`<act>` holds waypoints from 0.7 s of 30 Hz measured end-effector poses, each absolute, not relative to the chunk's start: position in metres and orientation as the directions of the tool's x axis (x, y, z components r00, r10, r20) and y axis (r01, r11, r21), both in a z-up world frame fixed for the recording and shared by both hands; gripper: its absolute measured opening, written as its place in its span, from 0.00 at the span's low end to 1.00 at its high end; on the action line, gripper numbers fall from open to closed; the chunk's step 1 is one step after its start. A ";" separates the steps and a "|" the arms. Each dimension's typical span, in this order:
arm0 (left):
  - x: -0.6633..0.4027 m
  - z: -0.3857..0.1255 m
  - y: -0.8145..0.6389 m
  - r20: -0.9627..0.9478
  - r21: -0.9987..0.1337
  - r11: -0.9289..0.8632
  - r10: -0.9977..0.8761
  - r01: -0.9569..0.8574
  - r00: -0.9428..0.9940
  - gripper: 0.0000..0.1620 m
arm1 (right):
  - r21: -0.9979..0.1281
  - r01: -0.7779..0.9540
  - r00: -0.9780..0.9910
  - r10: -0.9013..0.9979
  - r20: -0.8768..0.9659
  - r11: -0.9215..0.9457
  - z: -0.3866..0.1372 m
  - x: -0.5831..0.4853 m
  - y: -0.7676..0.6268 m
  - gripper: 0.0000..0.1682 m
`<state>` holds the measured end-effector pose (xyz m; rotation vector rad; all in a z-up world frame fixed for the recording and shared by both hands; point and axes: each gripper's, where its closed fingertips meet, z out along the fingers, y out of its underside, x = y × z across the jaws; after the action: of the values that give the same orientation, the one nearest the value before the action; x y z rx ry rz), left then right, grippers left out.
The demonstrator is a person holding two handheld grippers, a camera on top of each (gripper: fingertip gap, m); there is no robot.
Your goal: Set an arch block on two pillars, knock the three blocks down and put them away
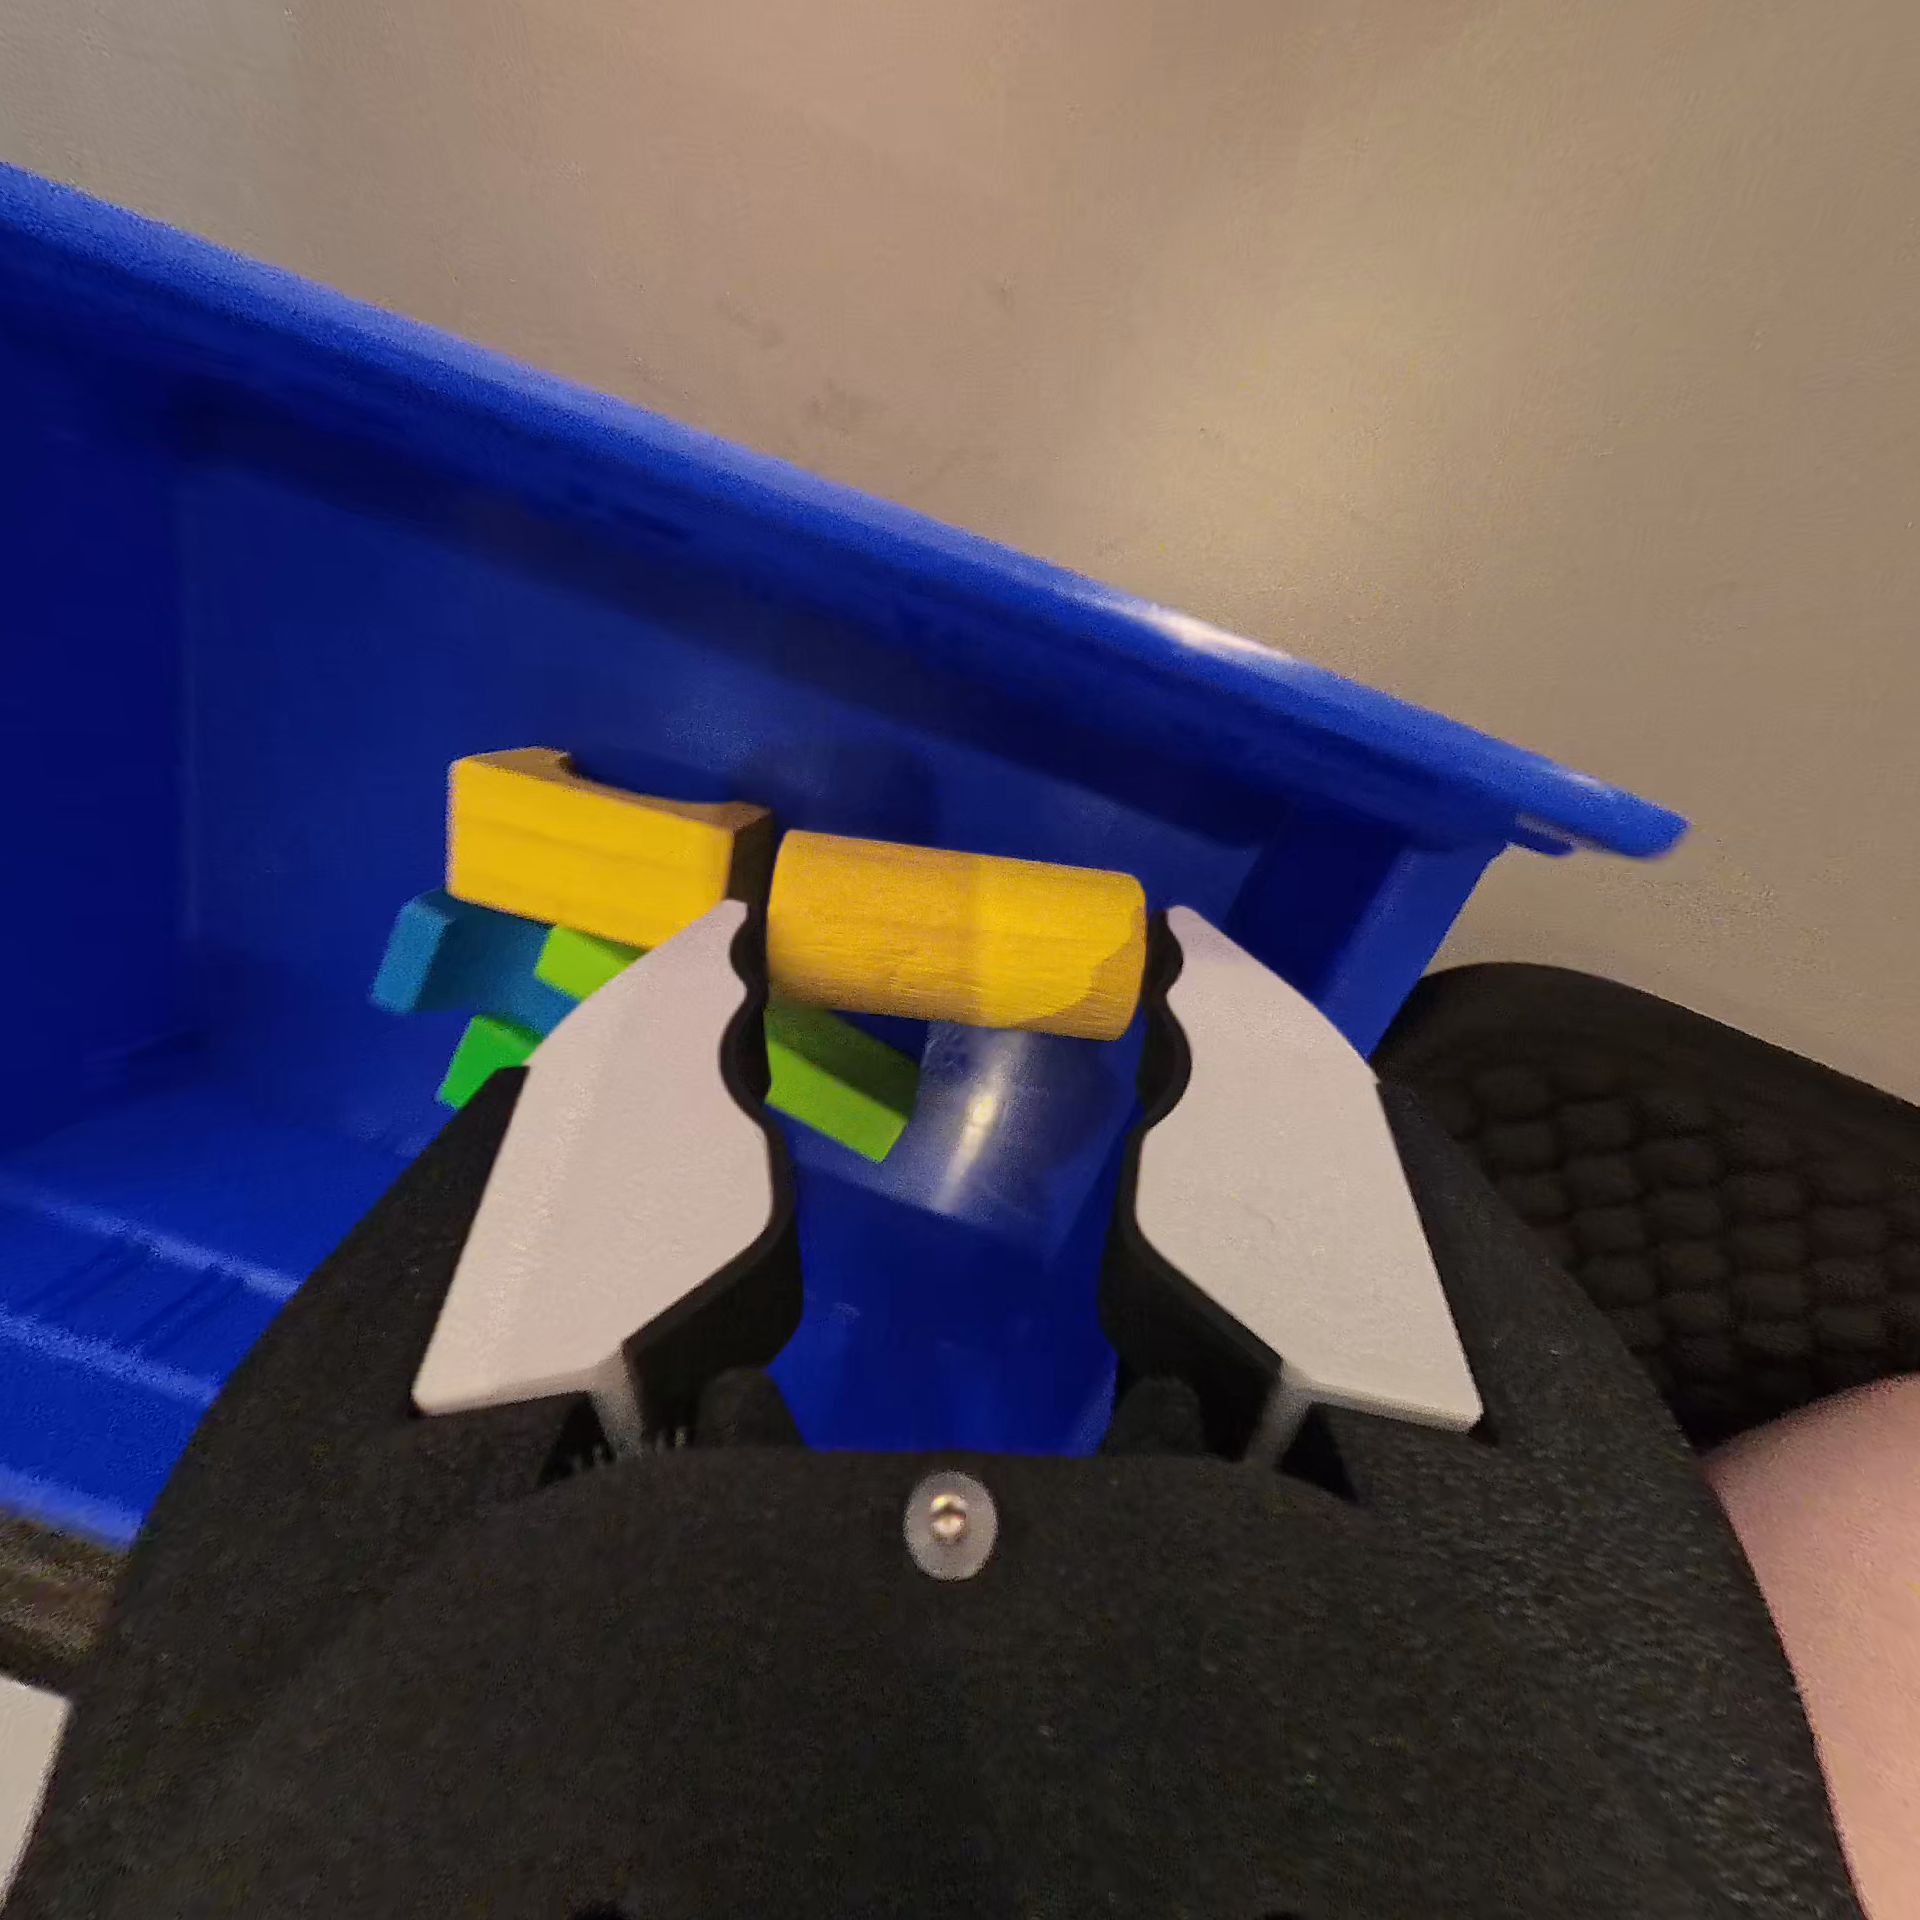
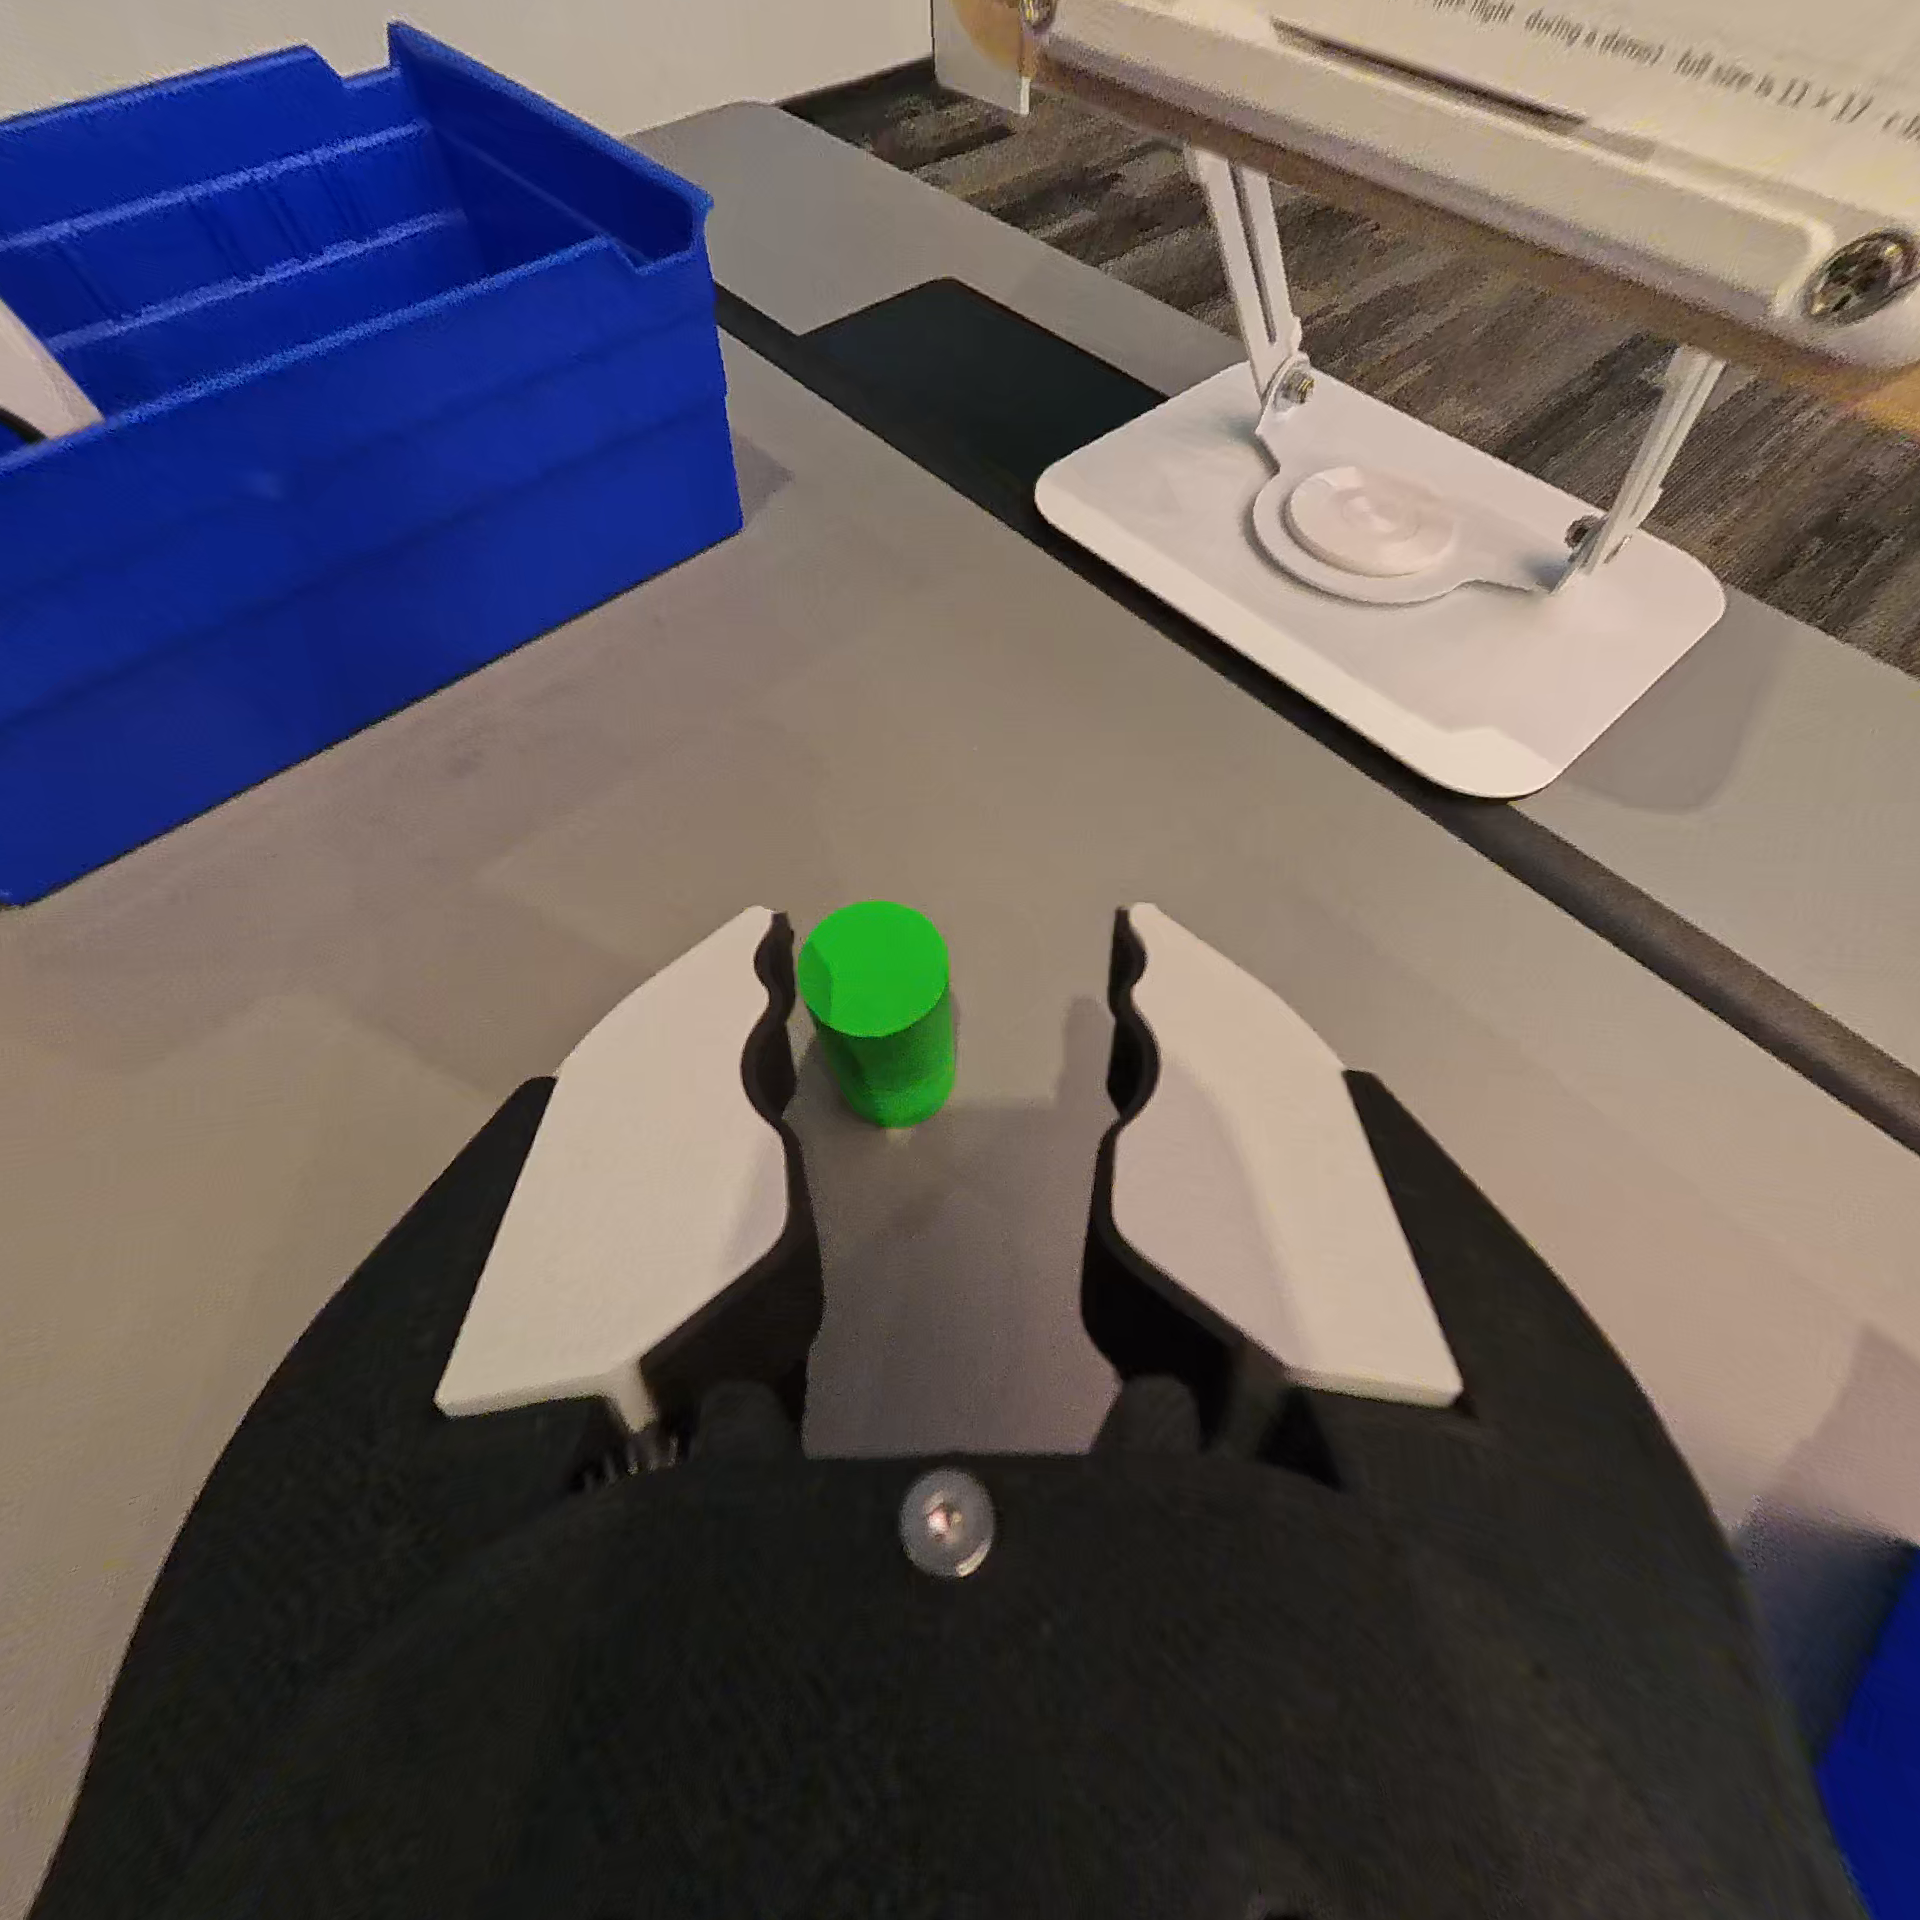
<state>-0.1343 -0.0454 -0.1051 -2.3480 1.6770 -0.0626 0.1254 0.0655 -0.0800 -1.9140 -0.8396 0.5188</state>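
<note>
Yellow cylinder (image 1: pixel 951 951) is held over the blue bin (image 1: pixel 260 727) by the left gripper (image 1: pixel 956 966); green cylinder (image 2: pixel 878 1013) remains tabled between the spread right gripper (image 2: pixel 945 966).

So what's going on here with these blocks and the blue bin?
A person works two handheld grippers. The left gripper holds a yellow cylinder block over the blue bin, where a yellow arch block and other blocks already lie. The right gripper is open around an upright green cylinder block on the grey table.
</note>
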 end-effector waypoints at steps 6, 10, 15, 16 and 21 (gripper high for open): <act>-0.119 -0.022 -0.046 -0.348 -0.482 -0.126 -0.881 -0.867 0.321 0.43 | -0.961 0.229 0.698 0.715 0.051 -0.155 -0.018 0.121 0.050 0.39; -0.050 0.034 -0.079 -0.444 -0.652 0.188 -0.880 -0.735 0.169 0.43 | -0.971 0.008 0.389 0.895 -0.217 -0.238 0.030 0.066 -0.020 0.38; 0.020 0.059 -0.110 -0.550 -0.691 0.415 -0.833 -0.592 0.058 0.43 | -0.755 -0.033 -0.171 0.748 -0.641 -0.655 0.048 0.024 -0.096 0.37; 0.029 0.056 -0.117 -0.536 -0.695 0.425 -0.844 -0.580 0.023 0.43 | -0.732 -0.031 -0.214 0.720 -0.660 -0.680 0.048 0.022 -0.101 0.36; 0.047 0.043 -0.124 -0.534 -0.679 0.455 -0.845 -0.576 -0.038 0.43 | -0.713 0.050 -0.368 0.651 -0.664 -0.699 0.051 0.023 -0.122 0.20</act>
<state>0.0473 -0.1243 0.0428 -1.2276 1.7260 -0.3434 0.0227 -0.1219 0.0510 -1.4715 -0.9323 2.1171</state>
